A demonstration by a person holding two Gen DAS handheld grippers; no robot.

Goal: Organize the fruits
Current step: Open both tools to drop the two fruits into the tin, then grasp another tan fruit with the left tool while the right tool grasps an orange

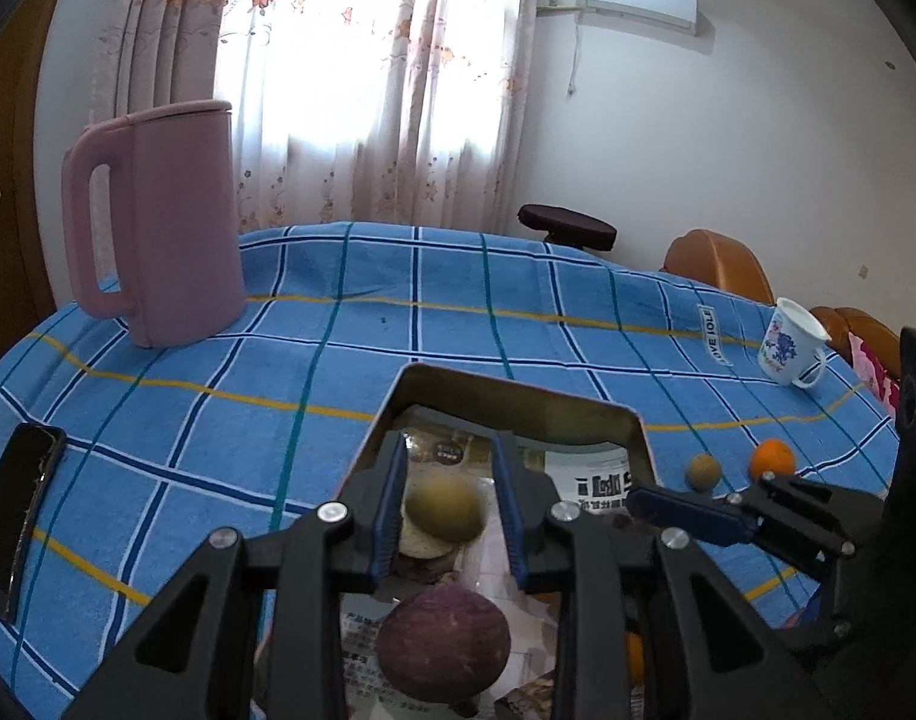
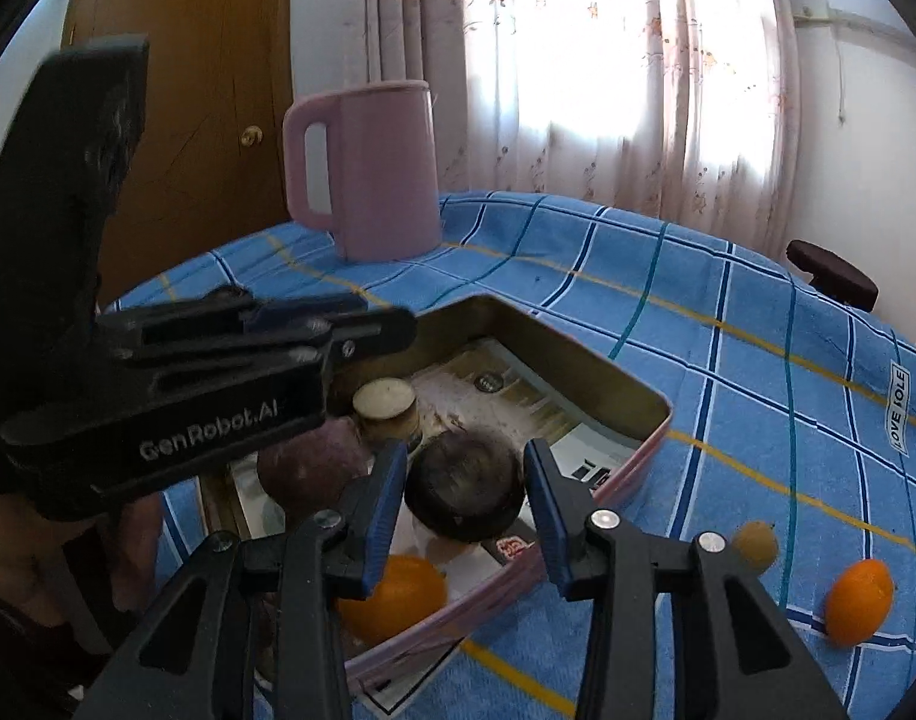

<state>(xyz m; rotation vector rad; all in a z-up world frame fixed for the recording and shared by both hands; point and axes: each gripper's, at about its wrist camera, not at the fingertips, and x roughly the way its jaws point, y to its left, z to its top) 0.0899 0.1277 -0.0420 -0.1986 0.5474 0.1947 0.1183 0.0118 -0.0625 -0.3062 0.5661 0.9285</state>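
1. Readable writing: white lettering "GenRobot.AI" runs along the black body of the left gripper (image 2: 362, 324) as seen from the right wrist camera, and a small white fabric tag (image 1: 708, 333) sewn on the blue checked tablecloth (image 1: 278, 372) reads "LOVE JOLE". The printed paper lining the tin carries characters too blurred to read.
2. The left gripper (image 1: 449, 504) hangs over the shallow gold-coloured rectangular metal tin (image 1: 518, 399); its blue-padded jaws stand moderately apart with nothing between them. Below the gap lies a round yellow-green fruit (image 1: 443, 507), and nearer the camera a round purple-brown fruit (image 1: 443, 645).
3. The right gripper (image 2: 467, 510) also hovers over the tin (image 2: 578, 354), jaws wide, flanking a dark round fruit (image 2: 464, 495) that looks blurred; whether the pads touch it cannot be told.
4. Also in the tin are an orange citrus fruit (image 2: 398, 600) at the near corner and a pale cut cylindrical piece (image 2: 386, 405).
5. Outside the tin, on the cloth, lie a small tan round fruit (image 2: 755, 543) and a second orange fruit (image 2: 860, 609), near each other.
6. The table also holds a tall pink lidded plastic jug (image 1: 164, 222), a white mug with a blue floral print (image 1: 791, 348) and a black phone (image 1: 20, 510) at the left edge.
7. Behind are floral curtains (image 1: 368, 78), a white wall air conditioner (image 1: 638, 3), a brown wooden door (image 2: 206, 120) and tan chairs (image 1: 719, 267).
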